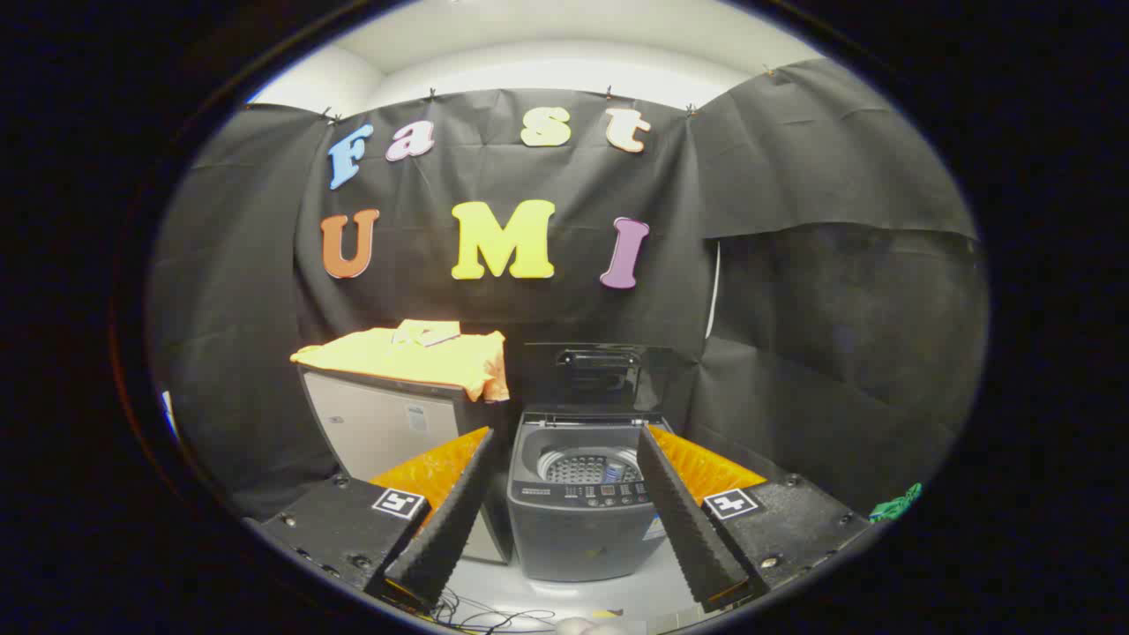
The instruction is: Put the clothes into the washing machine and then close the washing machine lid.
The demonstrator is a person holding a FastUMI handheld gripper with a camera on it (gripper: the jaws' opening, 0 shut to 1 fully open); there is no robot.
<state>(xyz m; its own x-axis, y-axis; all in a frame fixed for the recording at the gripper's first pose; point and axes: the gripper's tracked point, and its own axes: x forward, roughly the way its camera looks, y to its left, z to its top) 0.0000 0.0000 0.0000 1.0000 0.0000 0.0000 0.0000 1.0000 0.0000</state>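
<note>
Hand-held gripper (564, 459): fingers spread, nothing pinched.
Orange shirt (414, 354): 10 o'clock, folded on a white cabinet (375, 423), ready for picking.
Washing machine (582, 494): 12 o'clock, lid (598, 372) raised for loading.

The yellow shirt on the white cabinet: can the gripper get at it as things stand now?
Probably yes. The gripper is open and holds nothing; the yellow shirt lies uncovered on top of the white cabinet, beyond the fingers and left of the open washing machine.

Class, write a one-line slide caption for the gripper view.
Open gripper faces the washing machine, lid up; yellow shirt waits on the cabinet beside it.
</note>
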